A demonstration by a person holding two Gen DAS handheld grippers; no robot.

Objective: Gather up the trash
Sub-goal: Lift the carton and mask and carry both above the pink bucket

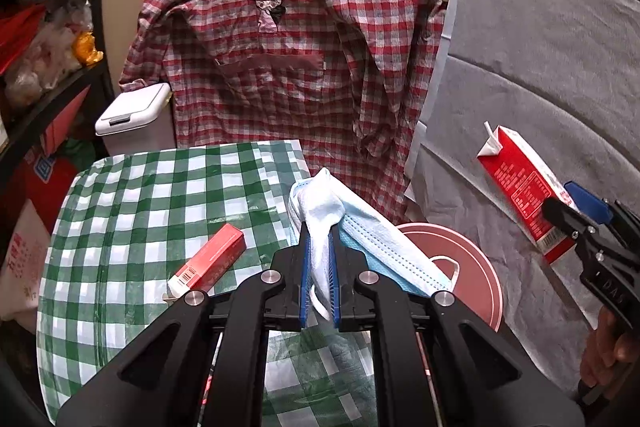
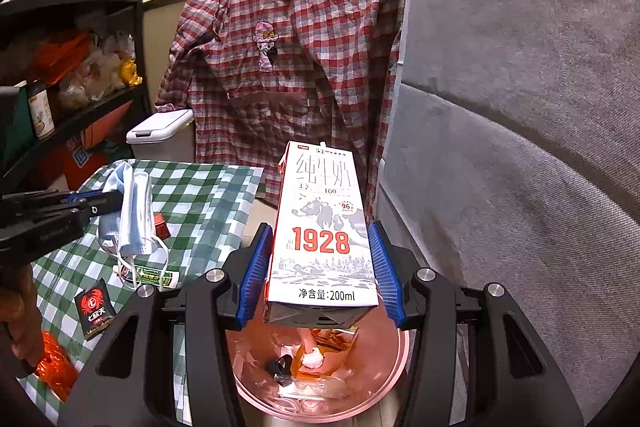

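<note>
Both tools gripping: L [image 1: 319, 267] mask [image 1: 360, 227], R [image 2: 320, 275] carton [image 2: 322, 235]; bin [image 2: 396, 359] contents unclear.

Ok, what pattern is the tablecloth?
Green-and-white check; the tablecloth shows best in the left wrist view.

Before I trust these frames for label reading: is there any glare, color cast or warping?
Left wrist view: edges bow, the table curves, corners are black. Right wrist view: milk carton print is sharp; the trash bin below glows washed-out pink; sofa seams bend.
</note>
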